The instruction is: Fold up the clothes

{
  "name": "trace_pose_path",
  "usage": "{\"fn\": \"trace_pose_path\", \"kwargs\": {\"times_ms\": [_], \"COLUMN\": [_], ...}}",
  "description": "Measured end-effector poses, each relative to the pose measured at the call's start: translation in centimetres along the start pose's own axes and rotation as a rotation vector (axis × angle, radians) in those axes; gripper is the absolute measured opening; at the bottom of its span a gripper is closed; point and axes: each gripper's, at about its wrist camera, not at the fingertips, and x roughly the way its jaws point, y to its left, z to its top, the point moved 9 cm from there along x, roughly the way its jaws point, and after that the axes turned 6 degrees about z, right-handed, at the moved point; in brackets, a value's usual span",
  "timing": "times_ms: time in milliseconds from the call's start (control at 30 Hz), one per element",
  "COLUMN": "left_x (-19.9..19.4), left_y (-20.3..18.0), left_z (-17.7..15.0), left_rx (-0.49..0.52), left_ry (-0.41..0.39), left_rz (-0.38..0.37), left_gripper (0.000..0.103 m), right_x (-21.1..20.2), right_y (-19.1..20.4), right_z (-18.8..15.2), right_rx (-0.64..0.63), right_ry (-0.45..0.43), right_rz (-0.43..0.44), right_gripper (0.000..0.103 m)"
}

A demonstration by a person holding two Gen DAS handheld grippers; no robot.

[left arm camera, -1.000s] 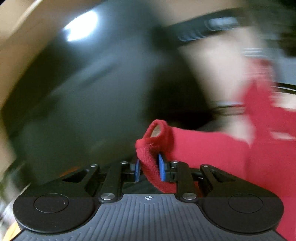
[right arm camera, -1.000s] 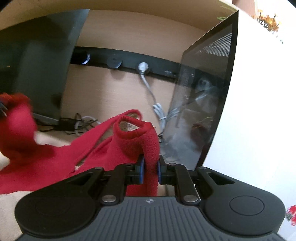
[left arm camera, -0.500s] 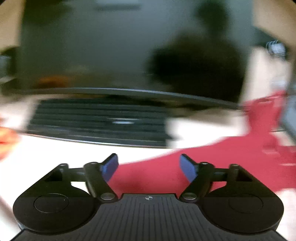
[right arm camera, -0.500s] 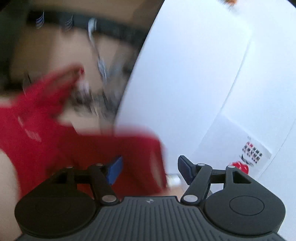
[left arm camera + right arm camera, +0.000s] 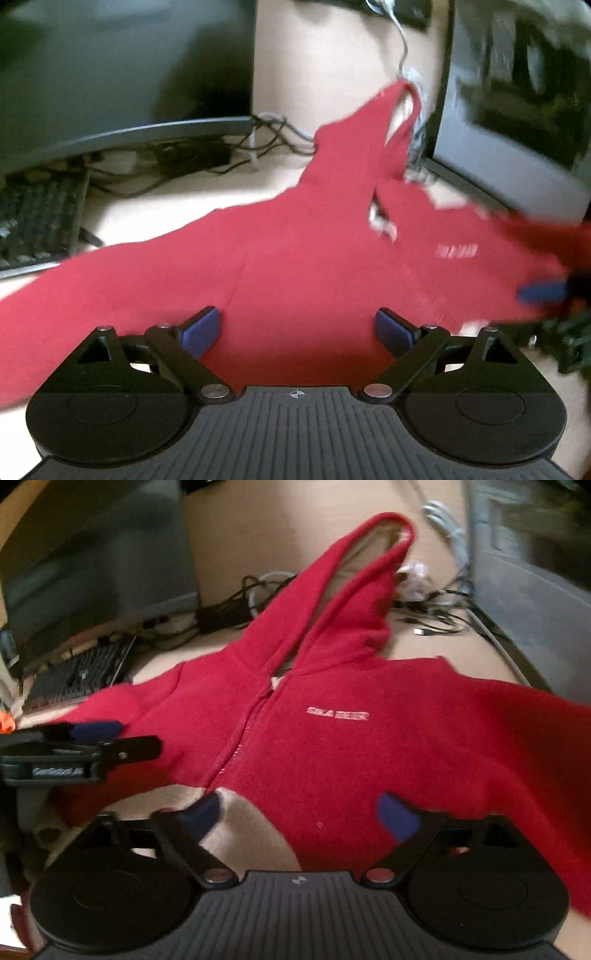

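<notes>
A cluttered pale surface (image 5: pixel 424 646) between two dark monitors carries one red hooded fleece jacket (image 5: pixel 332 738), spread front-up with its zipper closed. Nearest, the right gripper (image 5: pixel 299 814) hovers over the hem, jaws wide apart and holding nothing; the left gripper (image 5: pixel 297 330) is likewise spread and empty above the left sleeve. Beyond lie the chest lettering, then the hood (image 5: pixel 354 576) reaching toward tangled cables (image 5: pixel 436 613) and one keyboard (image 5: pixel 81 672). The fleece looks soft, light and limp; sleeve cuffs or shoulder seams seem the surest holds.
</notes>
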Motion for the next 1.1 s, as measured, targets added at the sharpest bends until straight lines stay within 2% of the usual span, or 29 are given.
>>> {"fn": "trace_pose_path", "kwargs": {"times_ms": [100,233,400,600,700,733,800,833,867,900,933,967,1000,1033,1067,1100], "left_x": [0.2,-1.1,-1.3,-1.5,-2.0,-2.2,-2.5,-2.4,-2.2,-2.1,-2.0,-2.0,-1.9,-1.8,-1.7,-1.7], "left_y": [0.9,4.7,5.5,5.1,4.6,4.4,4.0,3.8,3.7,3.6,3.5,3.5,3.4,3.3,3.2,3.1], "left_z": [0.2,0.2,0.2,0.2,0.4,0.5,0.6,0.7,0.7,0.8,0.9,0.8,0.7,0.6,0.5,0.4], "left_rx": [0.006,-0.037,-0.066,-0.055,0.001,0.02,0.055,0.05,0.041,0.018,-0.002,-0.003,-0.005,-0.006,-0.008,-0.01], "left_ry": [0.02,0.056,0.063,0.057,0.031,0.019,-0.001,0.008,0.017,0.029,0.041,0.049,0.058,0.066,0.074,0.082], "left_rz": [0.071,0.124,0.127,0.132,0.186,0.198,0.216,0.184,0.15,0.104,0.063,0.047,0.031,0.015,-0.001,-0.016], "left_gripper": [0.095,0.096,0.101,0.102,0.102,0.103,0.103,0.103,0.103,0.103,0.103,0.103,0.103,0.103,0.103,0.103], "right_x": [2.3,5.3,6.6,5.2,-0.9,-3.6,-9.4,-12.1,-13.8,-15.1,-16.0,-16.1,-16.2,-15.7,-15.2,-14.6], "right_y": [2.3,4.4,5.6,5.5,3.9,3.2,1.0,-0.8,-2.4,-4.3,-6.2,-7.8,-9.3,-10.3,-10.6,-10.8], "right_z": [0.8,2.8,3.5,2.8,2.3,2.0,1.1,0.2,-0.5,-1.3,-2.0,-2.6,-3.1,-3.4,-3.3,-3.3], "right_rx": [-0.069,-0.118,-0.163,-0.121,-0.033,-0.043,-0.076,-0.073,-0.051,-0.009,0.046,0.096,0.145,0.17,0.18,0.19], "right_ry": [0.043,0.064,0.088,0.139,0.008,-0.054,-0.19,-0.232,-0.248,-0.251,-0.247,-0.235,-0.222,-0.21,-0.201,-0.193], "right_rz": [0.039,0.099,0.095,0.109,0.046,-0.011,-0.19,-0.308,-0.392,-0.455,-0.491,-0.506,-0.522,-0.51,-0.485,-0.459], "right_gripper": [0.103,0.103,0.103,0.103,0.102,0.102,0.102,0.099,0.09,0.084,0.072,0.063,0.06,0.05,0.033,0.025]}}
